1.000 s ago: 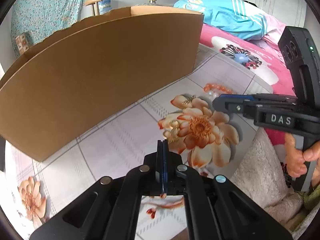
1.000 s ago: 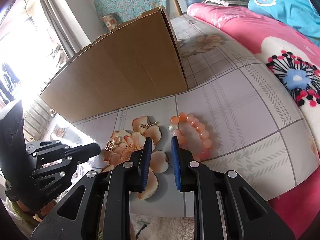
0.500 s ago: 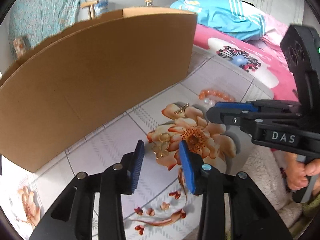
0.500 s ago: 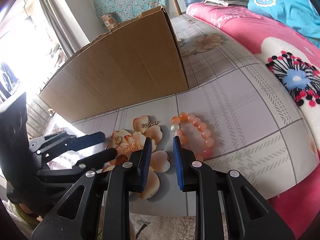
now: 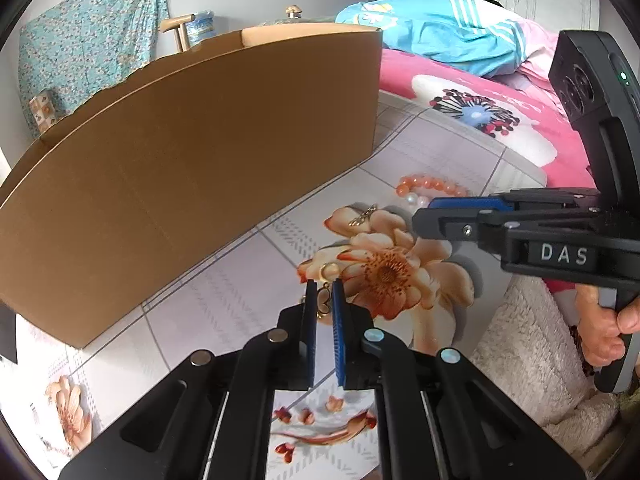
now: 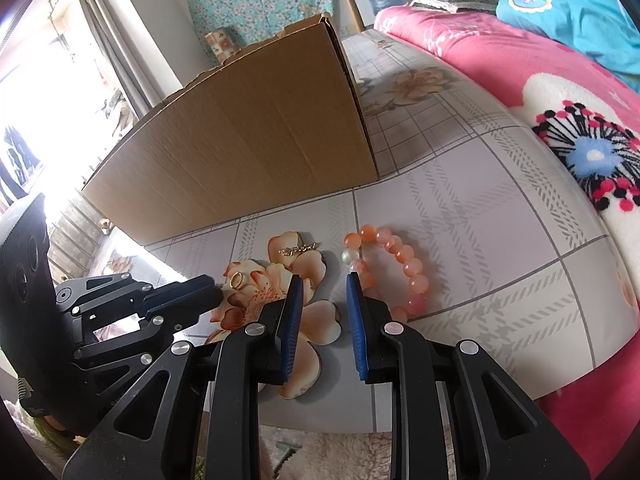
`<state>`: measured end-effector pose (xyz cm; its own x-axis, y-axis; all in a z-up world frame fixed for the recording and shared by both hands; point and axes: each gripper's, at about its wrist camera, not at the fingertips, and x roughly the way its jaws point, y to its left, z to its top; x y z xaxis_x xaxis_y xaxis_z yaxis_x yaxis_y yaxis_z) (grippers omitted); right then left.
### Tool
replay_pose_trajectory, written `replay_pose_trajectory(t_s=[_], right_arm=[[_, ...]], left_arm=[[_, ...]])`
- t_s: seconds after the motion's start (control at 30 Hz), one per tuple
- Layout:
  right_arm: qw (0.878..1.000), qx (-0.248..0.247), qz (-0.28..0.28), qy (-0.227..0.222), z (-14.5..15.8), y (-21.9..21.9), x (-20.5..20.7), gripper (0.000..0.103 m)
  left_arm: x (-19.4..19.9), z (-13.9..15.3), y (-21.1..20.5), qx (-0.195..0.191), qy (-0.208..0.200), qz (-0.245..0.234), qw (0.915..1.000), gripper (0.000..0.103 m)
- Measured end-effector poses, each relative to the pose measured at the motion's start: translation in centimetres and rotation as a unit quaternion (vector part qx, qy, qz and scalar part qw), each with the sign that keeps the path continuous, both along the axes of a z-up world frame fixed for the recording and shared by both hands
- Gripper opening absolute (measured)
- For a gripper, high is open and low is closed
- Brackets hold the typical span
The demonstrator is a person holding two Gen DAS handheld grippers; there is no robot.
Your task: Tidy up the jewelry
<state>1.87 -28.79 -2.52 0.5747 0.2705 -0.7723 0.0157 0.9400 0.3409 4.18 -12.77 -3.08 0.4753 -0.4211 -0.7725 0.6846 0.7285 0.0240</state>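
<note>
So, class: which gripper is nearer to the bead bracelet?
Right. The right gripper has its outer finger beside the bead bracelet, its jaws open and empty. The left gripper is further away, over the flower print, jaws just closing around a gold earring.

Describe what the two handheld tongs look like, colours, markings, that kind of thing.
Both are matte black plastic frames with round silver screw heads and ribbed blue pads inside the fingers. The left tongs show this up close; the right tongs look the same. Seen from the side, the right unit carries white letters DAS, and its black camera housing has a small green light. No cables or sleeves show.
</note>
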Motion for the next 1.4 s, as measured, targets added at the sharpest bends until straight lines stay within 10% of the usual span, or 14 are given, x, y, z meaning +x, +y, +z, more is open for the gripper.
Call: replay_pose_trajectory(t_s=[0.37, 0.77, 1.4], right_arm=[[1.000, -0.004, 0.005, -0.003, 0.7, 0.4, -0.5, 0.024], [0.999, -0.009, 0.047, 0.000, 1.4, 3.6, 0.4, 0.024], [0.989, -0.001, 0.144, 0.040, -0.7, 11.3, 4.6, 0.011]], left_arm=[[0.2, 0.3, 4.1, -0.023, 0.032, 0.050, 0.9980, 0.007], [1.6, 1.2, 10.2, -0.153, 0.092, 0.112, 0.9775, 0.001], [0.1, -0.2, 8.8, -0.113, 0.067, 0.068, 0.9890, 0.001]])
